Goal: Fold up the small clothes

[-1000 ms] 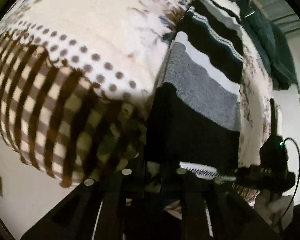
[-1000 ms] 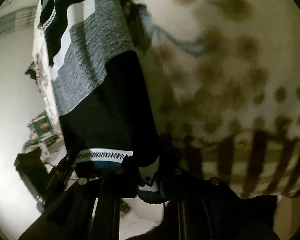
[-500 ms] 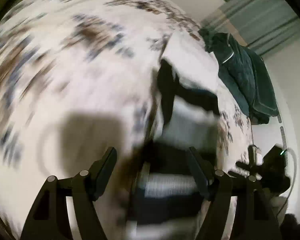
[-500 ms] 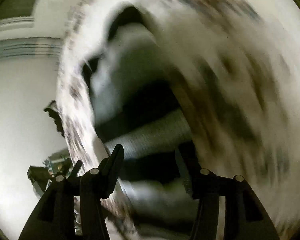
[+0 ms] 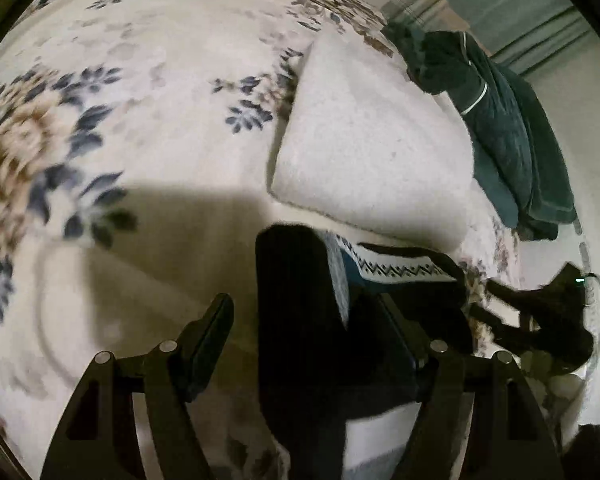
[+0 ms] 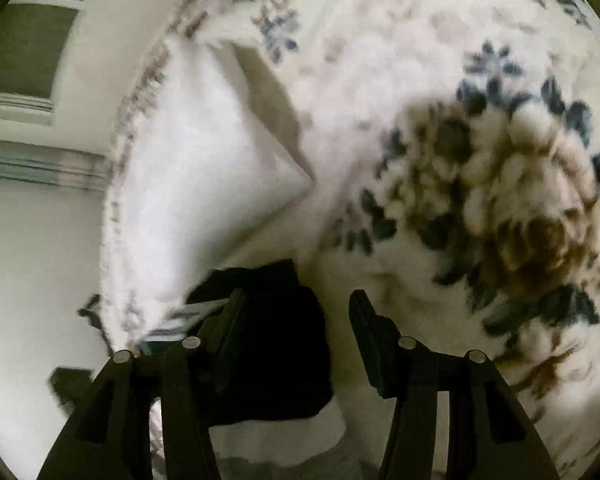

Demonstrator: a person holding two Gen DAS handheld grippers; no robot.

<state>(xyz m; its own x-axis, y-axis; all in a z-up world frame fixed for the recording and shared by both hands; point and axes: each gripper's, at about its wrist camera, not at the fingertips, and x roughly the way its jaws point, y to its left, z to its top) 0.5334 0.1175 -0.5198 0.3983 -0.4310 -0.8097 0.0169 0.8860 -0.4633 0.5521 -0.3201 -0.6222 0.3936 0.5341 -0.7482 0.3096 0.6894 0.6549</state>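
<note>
The sweater (image 5: 300, 320), a striped knit of black, white and grey with a patterned band, lay on the bed (image 5: 160, 120) at the near edge of the flowered blanket, just at 6 o'clock from a white pillow (image 5: 372, 152). In the left wrist view the left gripper (image 5: 304, 328) stood with its fingers wide and the black fold of the sweater between them, no pad visibly pressing on it. In the right wrist view the right gripper (image 6: 296, 320) also had its fingers apart, the black cloth lying by its left finger and nothing pinched. The sweater looked soft, thick and limp: light enough to lift with one pinch, yet likely to sag and slide out of shape unless both corners were raised together. Its folded edge, at about 12 o'clock from each gripper, seemed the best place to take hold, pinching through all layers near the corners. A dark green cloth (image 5: 500, 120) lay at 1 o'clock past the pillow, well apart.
</note>
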